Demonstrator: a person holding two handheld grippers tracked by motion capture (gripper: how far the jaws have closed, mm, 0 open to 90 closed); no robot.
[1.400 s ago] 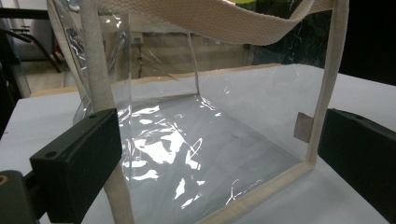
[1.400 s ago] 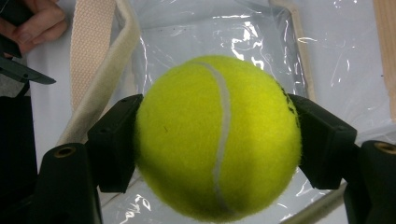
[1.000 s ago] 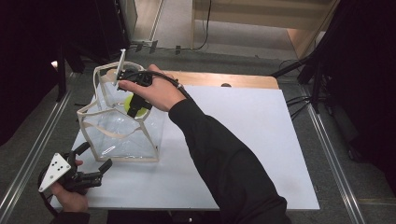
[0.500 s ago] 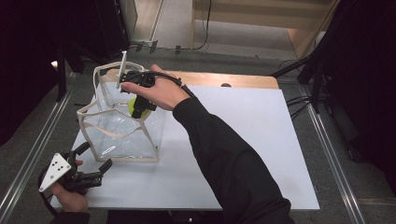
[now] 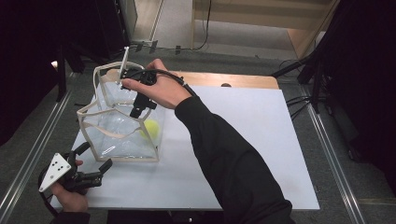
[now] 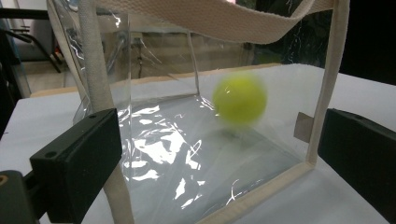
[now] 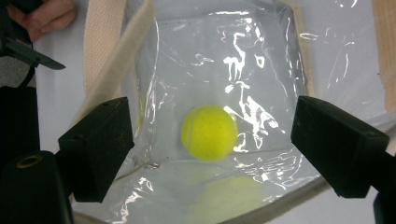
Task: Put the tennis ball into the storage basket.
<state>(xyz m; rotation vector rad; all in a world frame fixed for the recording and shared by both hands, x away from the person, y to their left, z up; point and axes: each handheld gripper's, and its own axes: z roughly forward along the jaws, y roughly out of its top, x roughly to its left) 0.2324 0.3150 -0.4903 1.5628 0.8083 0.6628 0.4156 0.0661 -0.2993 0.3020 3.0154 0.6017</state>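
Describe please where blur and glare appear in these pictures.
Left gripper view: the tennis ball is smeared by motion blur; right gripper view: white glare streaks on the clear bag, ball fairly sharp; high view: dark surroundings, bright white table.

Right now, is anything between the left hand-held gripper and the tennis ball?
Yes. The clear bag's near plastic wall, edged with cream webbing, stands between the left hand-held gripper and the tennis ball, which is inside the bag. The bag's top is open.
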